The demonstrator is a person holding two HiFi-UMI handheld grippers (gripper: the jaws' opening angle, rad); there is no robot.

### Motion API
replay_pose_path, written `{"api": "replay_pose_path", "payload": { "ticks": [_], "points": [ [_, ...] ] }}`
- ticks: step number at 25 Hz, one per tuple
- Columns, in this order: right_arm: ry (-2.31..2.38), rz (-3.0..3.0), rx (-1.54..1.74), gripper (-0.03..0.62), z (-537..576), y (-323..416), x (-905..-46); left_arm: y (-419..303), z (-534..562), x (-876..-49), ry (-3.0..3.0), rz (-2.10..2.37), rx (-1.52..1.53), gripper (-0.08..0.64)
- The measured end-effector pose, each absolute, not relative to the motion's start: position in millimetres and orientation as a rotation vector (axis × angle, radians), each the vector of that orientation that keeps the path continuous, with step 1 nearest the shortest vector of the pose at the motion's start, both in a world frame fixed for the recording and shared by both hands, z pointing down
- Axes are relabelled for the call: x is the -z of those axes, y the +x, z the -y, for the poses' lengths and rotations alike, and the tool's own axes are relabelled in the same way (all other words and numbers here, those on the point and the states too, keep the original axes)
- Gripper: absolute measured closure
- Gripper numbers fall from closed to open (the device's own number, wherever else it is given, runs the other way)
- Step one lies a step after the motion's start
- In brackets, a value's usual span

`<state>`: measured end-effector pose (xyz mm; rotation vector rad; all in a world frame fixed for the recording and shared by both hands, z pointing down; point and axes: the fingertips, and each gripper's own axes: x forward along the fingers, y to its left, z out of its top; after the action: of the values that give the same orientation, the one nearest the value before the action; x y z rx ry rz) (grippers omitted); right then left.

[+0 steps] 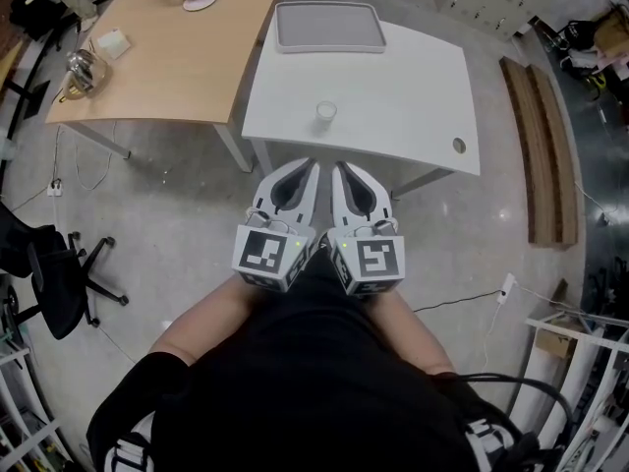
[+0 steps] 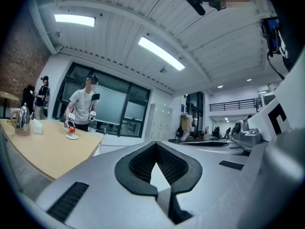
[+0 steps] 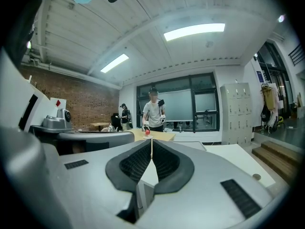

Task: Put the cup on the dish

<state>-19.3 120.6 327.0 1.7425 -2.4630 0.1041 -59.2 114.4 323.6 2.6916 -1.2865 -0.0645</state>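
Observation:
A small white cup stands upright near the middle of the white table. A grey rectangular tray-like dish lies at that table's far edge. My left gripper and right gripper are held side by side close to my body, short of the table's near edge and pointing toward it. Both are shut with nothing between their jaws. In the left gripper view the left gripper has its tips together, as does the right gripper in the right gripper view. Neither gripper view shows the cup.
A wooden table adjoins on the left, carrying a metal kettle, a white box and a white plate with a red object. Another person stands behind it. An office chair is at left, planks lie at right.

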Motion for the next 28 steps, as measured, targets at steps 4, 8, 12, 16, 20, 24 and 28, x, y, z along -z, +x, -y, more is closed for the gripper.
{"api": "replay_pose_path", "payload": {
  "ticks": [4, 8, 12, 16, 20, 24, 28],
  "points": [
    [1.722, 2.474, -0.108, 0.578, -114.8, -18.1, -328.4, -63.3, -107.9, -325.3, 2.668, 1.32, 0.058, 0.554],
    [1.693, 2.49, -0.102, 0.578, -99.8, -17.3, -329.7, -65.2, -93.6, -326.0, 2.656, 1.36, 0.046, 0.554],
    [1.661, 2.511, -0.114, 0.578, -80.1, -18.8, -330.0, -66.9, -77.2, -323.7, 2.638, 1.397, 0.046, 0.554],
    [1.64, 2.509, -0.155, 0.578, -60.1, -16.3, -343.6, -58.7, -55.4, -338.3, 2.606, 1.38, 0.019, 0.554],
    [1.639, 2.489, -0.188, 0.578, -38.0, 1.4, -349.1, -41.2, -35.0, -344.8, 2.598, 1.373, -0.009, 0.554],
    [1.629, 2.487, -0.214, 0.578, -13.7, 15.7, -355.0, -26.9, -11.5, -347.0, 2.607, 1.383, -0.027, 0.554],
    [1.606, 2.484, -0.231, 0.578, 12.4, 26.7, -358.8, -17.3, 12.9, -355.1, 2.588, 1.399, -0.058, 0.554]
  ]
}}
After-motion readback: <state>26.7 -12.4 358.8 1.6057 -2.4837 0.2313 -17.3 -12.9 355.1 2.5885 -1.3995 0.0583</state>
